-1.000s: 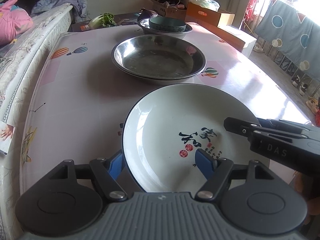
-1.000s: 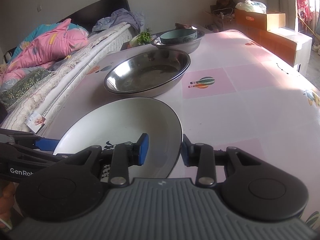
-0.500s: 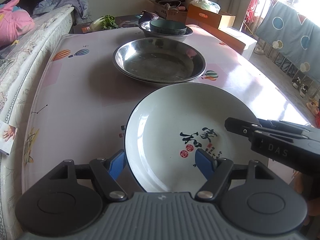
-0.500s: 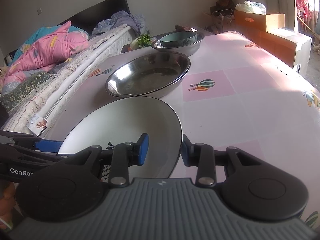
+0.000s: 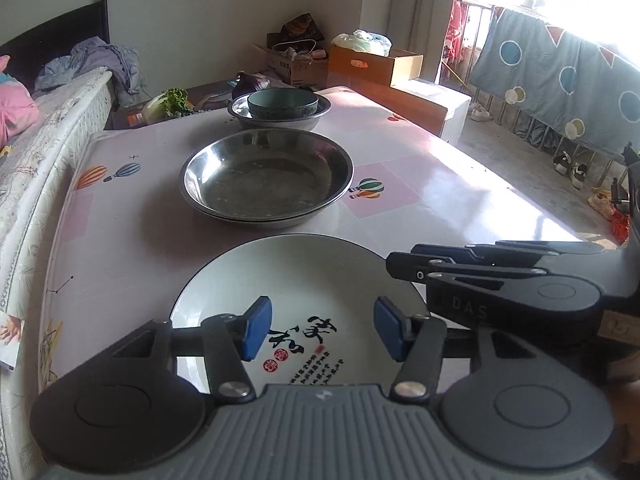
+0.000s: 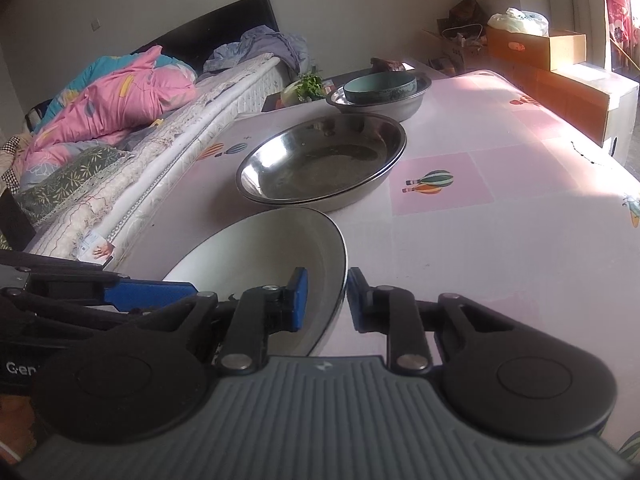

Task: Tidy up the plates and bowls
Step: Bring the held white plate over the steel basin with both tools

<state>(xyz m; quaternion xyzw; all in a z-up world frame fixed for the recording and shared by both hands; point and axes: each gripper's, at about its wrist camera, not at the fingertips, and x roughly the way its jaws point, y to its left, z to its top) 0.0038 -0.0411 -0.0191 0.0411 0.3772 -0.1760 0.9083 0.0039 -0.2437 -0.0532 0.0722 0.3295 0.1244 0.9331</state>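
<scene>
A round white ceramic plate (image 5: 304,280), glazed and thinly dark-rimmed, is sitting at the near edge of the table (image 5: 432,160), whose covering is a glossy pink-and-white check printed with small hot-air balloons. The right gripper (image 6: 326,300) is clamping the plate's right rim: its blue pads (image 6: 299,300) are sitting one inside the rim and one outside, and its jaws have just been closing on that edge. The left gripper (image 5: 322,330) is hanging over the near part of the plate with its blue pads (image 5: 256,328) apart and touching nothing; its jaws have just been narrowing, with only the plate's face below them.

Toward the table's middle, two wide shallow steel basins (image 5: 267,178) are lying nested, their polished insides reflecting dull light. At the far edge a deeper steel bowl (image 5: 280,114) is holding a teal ceramic bowl (image 5: 282,103) with straight sides.

The left wrist view is showing the plate's painted face, with black brush calligraphy, red seals and fine script, plus the right gripper's black arms crossing in from the right; cardboard boxes (image 5: 376,66) and a hanging blue cloth (image 5: 560,80) with circles are filling its right side. The right wrist view is showing instead the rim caught between the pads, the left gripper's long blue finger at the left, and a bed (image 6: 168,128) along the table's left edge with a crumpled pink quilt (image 6: 116,100).
</scene>
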